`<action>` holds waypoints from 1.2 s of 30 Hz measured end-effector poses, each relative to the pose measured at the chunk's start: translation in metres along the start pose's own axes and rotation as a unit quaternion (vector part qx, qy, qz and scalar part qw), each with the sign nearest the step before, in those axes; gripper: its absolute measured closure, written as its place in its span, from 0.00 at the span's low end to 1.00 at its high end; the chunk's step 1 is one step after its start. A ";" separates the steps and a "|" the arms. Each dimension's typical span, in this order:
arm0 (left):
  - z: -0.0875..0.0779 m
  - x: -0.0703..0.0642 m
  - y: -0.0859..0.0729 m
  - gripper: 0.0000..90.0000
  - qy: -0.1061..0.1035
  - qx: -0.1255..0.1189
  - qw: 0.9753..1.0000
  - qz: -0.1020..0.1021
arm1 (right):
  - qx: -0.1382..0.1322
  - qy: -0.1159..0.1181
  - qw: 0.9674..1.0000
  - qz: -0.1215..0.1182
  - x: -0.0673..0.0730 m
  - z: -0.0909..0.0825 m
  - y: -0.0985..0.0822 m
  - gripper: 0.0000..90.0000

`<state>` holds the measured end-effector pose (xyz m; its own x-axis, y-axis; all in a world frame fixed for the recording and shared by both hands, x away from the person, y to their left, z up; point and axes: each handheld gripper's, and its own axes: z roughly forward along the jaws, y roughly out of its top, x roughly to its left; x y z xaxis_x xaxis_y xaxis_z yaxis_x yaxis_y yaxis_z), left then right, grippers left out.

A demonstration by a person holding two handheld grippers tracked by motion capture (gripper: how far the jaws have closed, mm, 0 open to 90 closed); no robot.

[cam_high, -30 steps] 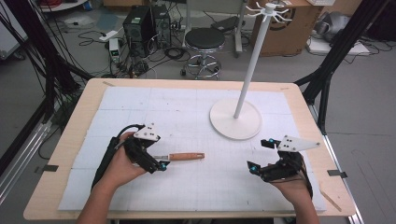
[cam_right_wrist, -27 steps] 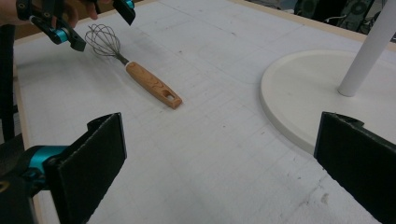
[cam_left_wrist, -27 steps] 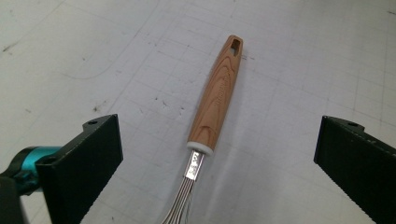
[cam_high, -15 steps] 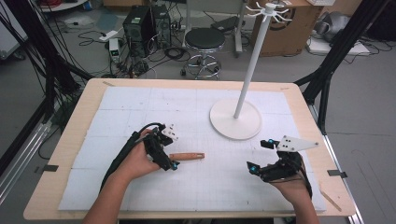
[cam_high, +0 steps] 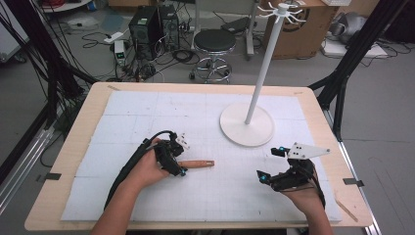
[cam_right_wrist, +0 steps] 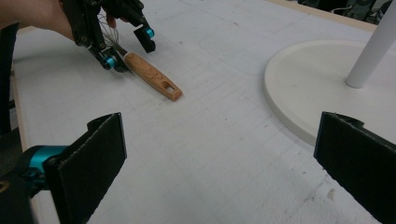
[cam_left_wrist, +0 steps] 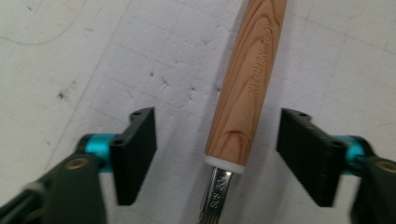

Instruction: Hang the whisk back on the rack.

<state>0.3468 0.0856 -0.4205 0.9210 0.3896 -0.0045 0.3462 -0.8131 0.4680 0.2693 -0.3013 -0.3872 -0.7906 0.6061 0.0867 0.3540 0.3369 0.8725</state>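
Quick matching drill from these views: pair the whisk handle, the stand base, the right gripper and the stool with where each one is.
1 whisk handle
2 stand base
3 right gripper
4 stool

a on the floor beyond the table
b open, near the table's right edge
c between the left gripper's jaws
d far right part of the mat

Pairs: 1-c, 2-d, 3-b, 4-a

- Lab or workshop setting.
- Computer tower and loose cables on the floor at 11 o'clock.
- Black rig frame flanks the counter.
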 end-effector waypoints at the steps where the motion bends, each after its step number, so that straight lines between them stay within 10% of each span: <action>1: 0.001 0.000 0.000 0.44 0.000 0.001 1.000 -0.004 | 0.000 0.001 1.000 0.003 0.000 0.000 0.000 0.02; 11: 0.006 -0.003 0.017 0.58 0.001 0.062 0.998 0.022 | 0.006 0.003 1.000 0.002 0.000 0.003 -0.001 0.02; 30: 0.002 -0.002 0.015 0.77 -0.028 0.056 0.998 0.018 | 0.003 0.001 1.000 0.002 0.001 0.000 -0.001 0.02; 36: -0.014 0.000 0.014 0.78 -0.036 0.003 0.999 0.005 | 0.003 0.002 1.000 0.000 0.001 0.000 -0.001 0.02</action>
<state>0.3494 0.0807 -0.4016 0.9345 0.3502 -0.0634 0.3384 -0.8195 0.4624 0.2682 -0.3011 -0.3876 -0.7925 0.6034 0.0889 0.3571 0.3409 0.8696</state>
